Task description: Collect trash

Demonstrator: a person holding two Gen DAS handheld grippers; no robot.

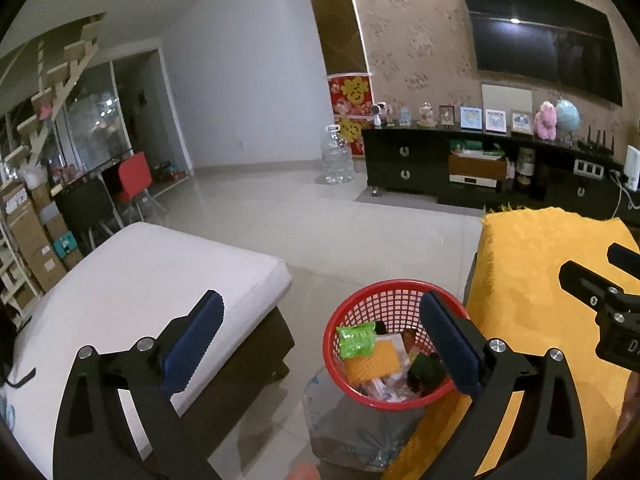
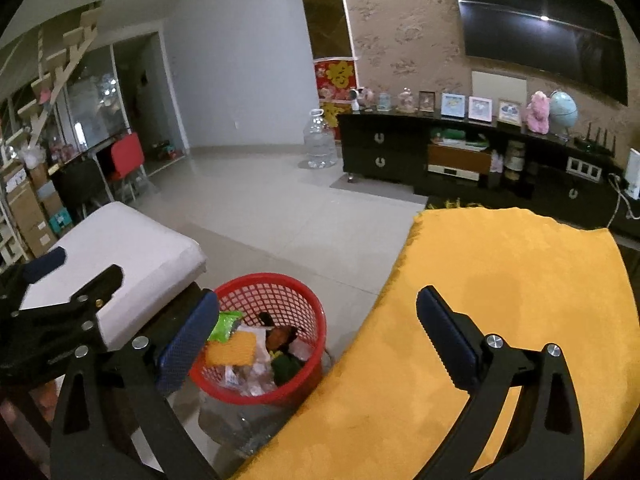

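Observation:
A red mesh basket [image 1: 384, 300] stands on the floor between a white cushioned seat and a yellow-covered table. In it lie a green wrapper [image 1: 354, 340], a yellow-orange piece [image 1: 372, 364], a dark green item [image 1: 424, 372] and pale scraps. My left gripper [image 1: 322, 300] hangs above the basket's near side, open, with nothing between its blue pads. My right gripper [image 2: 318, 296] is open and empty too, over the basket's [image 2: 272, 296] right edge and the yellow cloth [image 2: 500, 280]. Each gripper shows at the edge of the other's view.
The white seat [image 1: 140, 280] lies to the left and the yellow cloth [image 1: 540, 264] to the right. Crumpled clear plastic [image 1: 352, 432] sits on the floor under the basket. Farther off stand a large water jug [image 1: 338, 156] and a black TV cabinet [image 1: 404, 160]. Tiled floor stretches beyond.

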